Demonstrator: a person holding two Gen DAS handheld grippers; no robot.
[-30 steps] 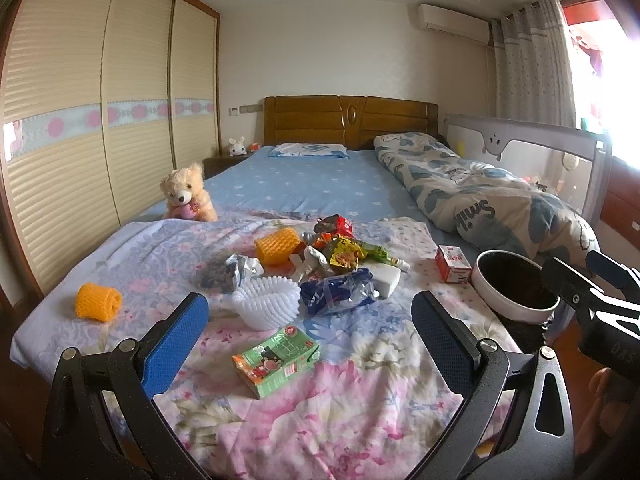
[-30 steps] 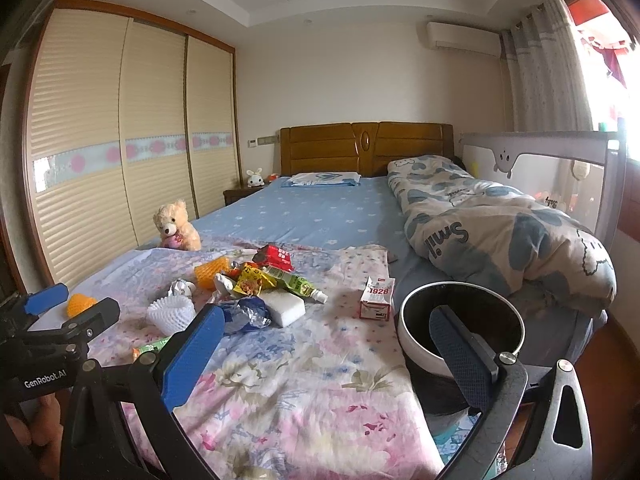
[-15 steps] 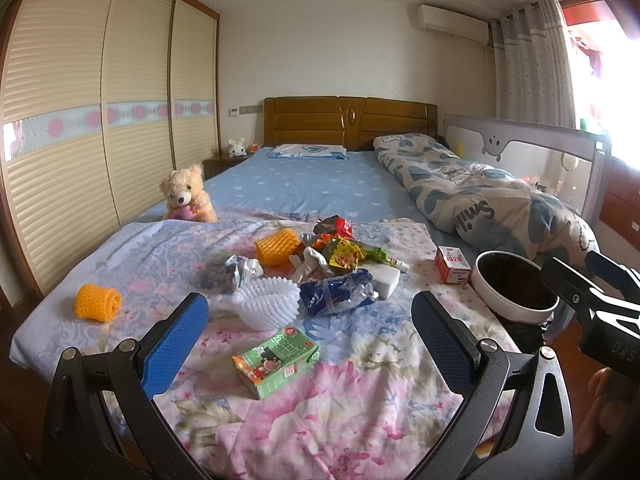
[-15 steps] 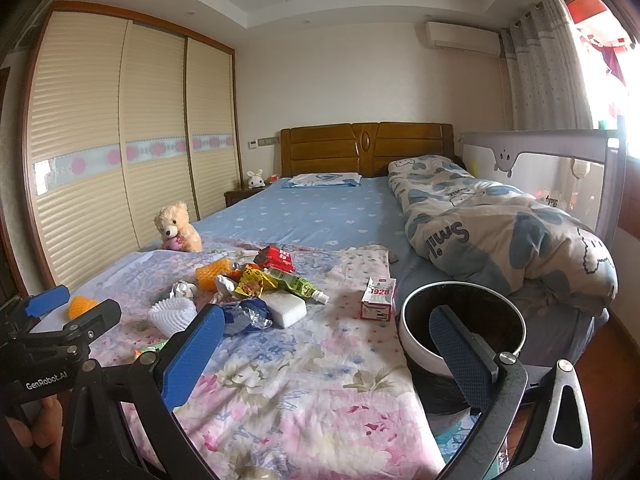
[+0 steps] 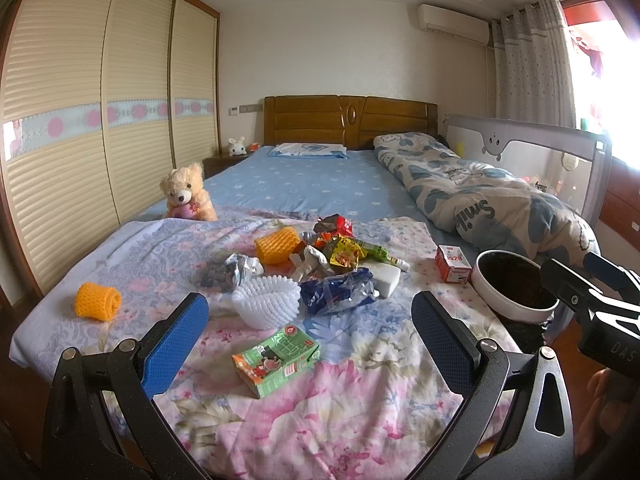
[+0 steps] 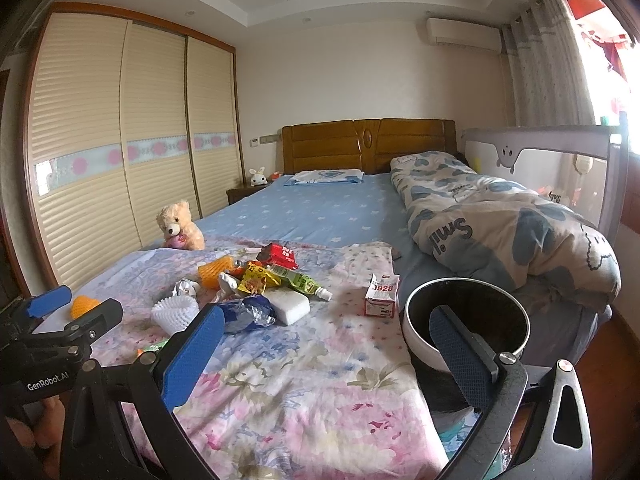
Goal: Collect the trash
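A: Bedroom. Bed (image 5: 304, 184) with a floral sheet (image 5: 340, 412) over its foot end; wardrobe on one side, quilt along the other. Trash lies in a loose heap mid-sheet.

B: Tools?

A: Left tool (image 5: 310, 338) spread wide, holding nothing, hovering over the foot of the bed. Right tool (image 6: 324, 350) also wide and bare, its one finger in front of the bin (image 6: 464, 320) at the bed's corner.

B: Nearest piece?

A: Green juice carton (image 5: 276, 360), flat on the sheet, apart from the heap, between the left tool's fingers in view. Likely light and empty, so the walls should dent; pinch across the short sides, gently.

B: The rest?

A: White foam net (image 5: 266, 304) and orange foam net (image 5: 98, 302): soft, springy, take anywhere. Blue wrapper (image 5: 338, 294) and the snack packets (image 5: 344, 254): thin, slick, probably crinkle and slip; grab a bunched fold. Small red-and-white box (image 6: 382, 294) stands near the bin, stiff enough for a side grip.
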